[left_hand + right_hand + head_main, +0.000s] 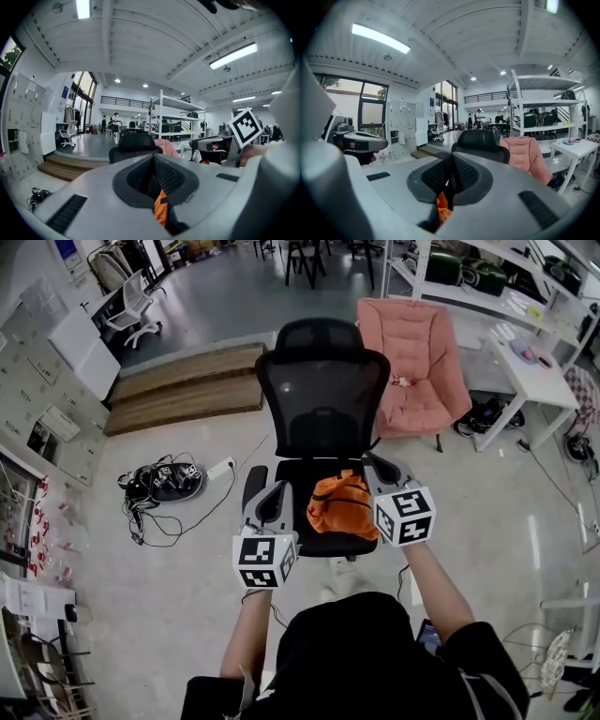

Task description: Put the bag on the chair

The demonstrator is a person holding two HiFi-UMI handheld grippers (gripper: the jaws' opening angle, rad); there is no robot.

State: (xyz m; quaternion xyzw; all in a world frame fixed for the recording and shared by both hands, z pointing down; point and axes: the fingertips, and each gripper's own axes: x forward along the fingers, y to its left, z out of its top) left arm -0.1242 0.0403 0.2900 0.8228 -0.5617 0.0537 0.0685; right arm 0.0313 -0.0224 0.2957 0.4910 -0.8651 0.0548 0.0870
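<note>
An orange bag (342, 505) lies on the seat of a black mesh office chair (323, 390). My left gripper (274, 491) is at the seat's left side, over the armrest. In the left gripper view its jaws (154, 180) are shut, with an orange strap of the bag (161, 210) pinched between them. At the bag's right upper corner is my right gripper (380, 468). The right gripper view shows that gripper (449, 180) shut, with orange bag fabric (442, 206) caught between its jaws. The chair's backrest (480, 140) rises beyond both grippers.
A pink padded chair (412, 362) stands behind the office chair on the right, next to a white table (539, 371). Wooden steps (187, 385) lie at the back left. A tangle of cables and a power strip (164, 482) sits on the floor at the left.
</note>
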